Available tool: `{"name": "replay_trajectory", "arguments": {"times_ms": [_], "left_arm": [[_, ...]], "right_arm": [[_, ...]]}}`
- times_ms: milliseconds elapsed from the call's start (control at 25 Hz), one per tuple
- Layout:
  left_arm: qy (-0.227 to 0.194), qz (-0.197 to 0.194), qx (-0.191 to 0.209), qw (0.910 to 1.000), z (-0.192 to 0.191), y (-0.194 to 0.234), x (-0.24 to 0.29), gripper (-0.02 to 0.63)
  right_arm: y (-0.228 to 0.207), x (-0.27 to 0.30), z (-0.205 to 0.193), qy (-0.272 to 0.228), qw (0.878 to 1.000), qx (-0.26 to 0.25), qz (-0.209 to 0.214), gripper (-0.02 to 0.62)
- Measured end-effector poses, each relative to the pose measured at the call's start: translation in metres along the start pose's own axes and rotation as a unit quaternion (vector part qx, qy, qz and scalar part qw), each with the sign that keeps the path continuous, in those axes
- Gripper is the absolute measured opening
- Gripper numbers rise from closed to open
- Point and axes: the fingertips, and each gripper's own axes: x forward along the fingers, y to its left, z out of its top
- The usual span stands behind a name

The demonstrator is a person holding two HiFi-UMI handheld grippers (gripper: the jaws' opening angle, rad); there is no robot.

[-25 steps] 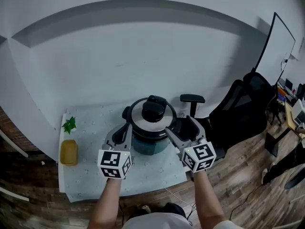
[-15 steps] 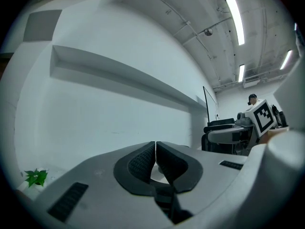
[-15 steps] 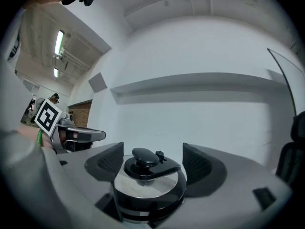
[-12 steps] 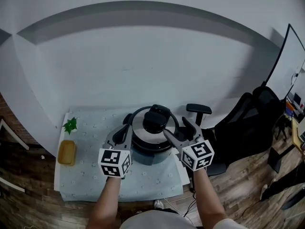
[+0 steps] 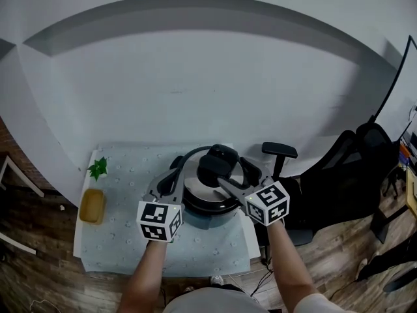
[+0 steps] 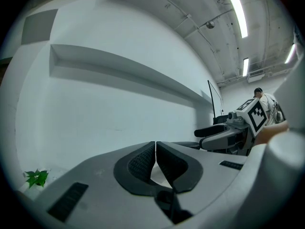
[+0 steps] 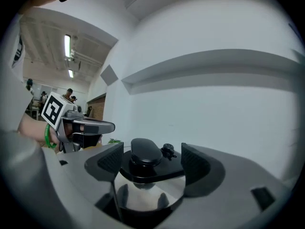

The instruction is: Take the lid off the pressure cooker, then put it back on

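On desk — cooker, lid seated | right tool spread wide, jaws flanking knob, not gripping | left tool pressed together, empty, beside cooker | my read: either lift not begun or refit done — I can't tell which

Left gripper, jaws together

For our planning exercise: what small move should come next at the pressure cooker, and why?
Probably close the right gripper on the lid handle: its jaws stand open with that handle between them, while the left gripper is shut on nothing.
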Motion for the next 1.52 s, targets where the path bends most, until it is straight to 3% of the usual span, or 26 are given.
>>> {"name": "replay_trajectory", "arguments": {"times_ms": [320, 520, 920, 1520], "left_arm": [[0.012, 0.004, 0.009, 0.9999, -0.003, -0.003, 0.004, 0.018], [0.015, 0.009, 0.01, 0.9998, -0.005, -0.003, 0.002, 0.018], [0.021, 0.023, 0.005, 0.9995, -0.011, 0.001, -0.004, 0.018], [0.024, 0.059, -0.001, 0.998, -0.01, 0.002, -0.008, 0.018]], "right_arm": [[0.018, 0.047, -0.006, 0.085, 0.989, -0.038, 0.114, 0.377], [0.026, 0.065, -0.017, 0.144, 0.976, -0.047, 0.156, 0.374], [0.03, 0.075, -0.022, 0.177, 0.967, -0.061, 0.174, 0.287], [0.027, 0.076, -0.021, 0.179, 0.97, -0.048, 0.157, 0.275]]}}
